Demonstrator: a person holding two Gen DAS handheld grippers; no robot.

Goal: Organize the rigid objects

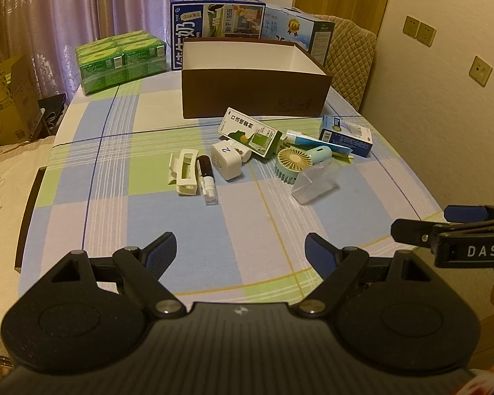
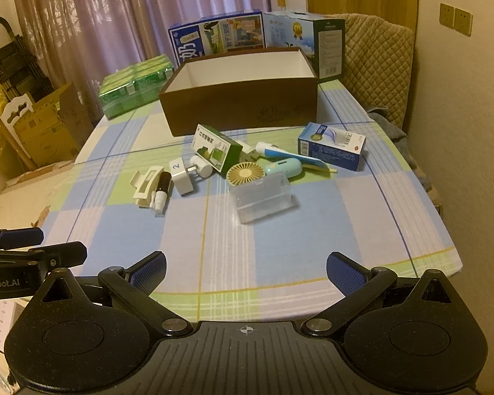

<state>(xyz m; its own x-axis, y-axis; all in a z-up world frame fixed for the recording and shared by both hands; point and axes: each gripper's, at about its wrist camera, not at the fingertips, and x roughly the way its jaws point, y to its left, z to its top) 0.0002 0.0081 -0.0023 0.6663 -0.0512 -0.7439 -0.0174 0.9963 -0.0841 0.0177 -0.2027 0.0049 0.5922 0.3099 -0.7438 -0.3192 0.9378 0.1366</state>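
Lying flat, spray bottle (image 1: 206,177) points nozzle toward left gripper (image 1: 240,251)

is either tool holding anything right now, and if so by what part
Nothing is held. The left tool and the right tool are both open and empty, short of the clutter by the brown box.

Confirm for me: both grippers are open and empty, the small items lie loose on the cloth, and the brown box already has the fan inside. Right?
Not quite: the brown box looks empty in the right wrist view. The fan lies on the cloth among the other items. The rest holds.
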